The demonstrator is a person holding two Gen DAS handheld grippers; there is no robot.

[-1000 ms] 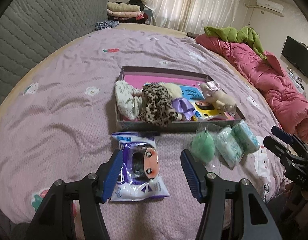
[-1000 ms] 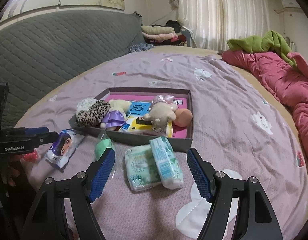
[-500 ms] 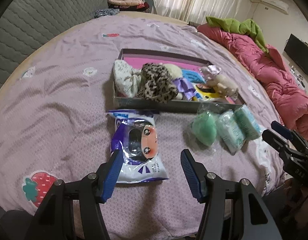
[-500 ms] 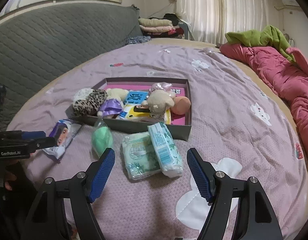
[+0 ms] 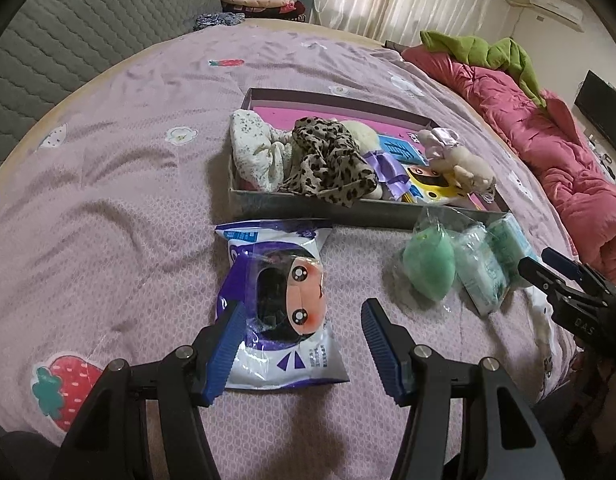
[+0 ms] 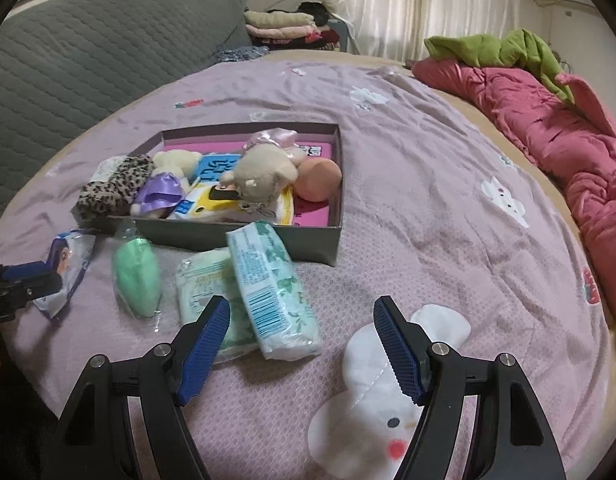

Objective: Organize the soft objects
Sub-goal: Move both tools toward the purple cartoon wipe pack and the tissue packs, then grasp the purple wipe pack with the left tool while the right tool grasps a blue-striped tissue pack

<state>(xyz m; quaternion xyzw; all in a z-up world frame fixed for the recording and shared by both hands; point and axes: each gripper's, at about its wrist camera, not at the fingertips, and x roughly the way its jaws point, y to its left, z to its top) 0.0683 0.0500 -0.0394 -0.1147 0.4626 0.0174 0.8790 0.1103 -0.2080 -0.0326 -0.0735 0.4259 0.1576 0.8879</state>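
A shallow grey box [image 5: 360,212] with a pink floor is sitting on the lilac bedspread [image 5: 108,184], holding a white floral cloth [image 5: 254,152] at its left end, a leopard-print cloth [image 5: 332,164] draping over the near wall, a purple satin piece [image 5: 388,166], a blue packet [image 5: 400,148], a yellow packet [image 5: 428,184], a beige plush animal [image 6: 264,176] with a pink bow lying on top, and a peach ball [image 6: 320,180] in the right corner. Just in front of the box, a purple-and-white doll packet [image 5: 282,304] is lying flat, its long axis running away from the left gripper toward the box, the printed face turned sideways. To its right a green soft pouch [image 5: 428,264] and two tissue packs [image 6: 268,284] are lying side by side, the upper pack leaning on the other, their long axes pointing toward the box wall. The left gripper [image 5: 300,340] is hovering with its blue pads spread wide, the left pad overlapping the packet's near edge in view, gripping nothing. The right gripper [image 6: 304,340] is likewise gaping wide, empty, with the nearer ends of the tissue packs lying between its pads.
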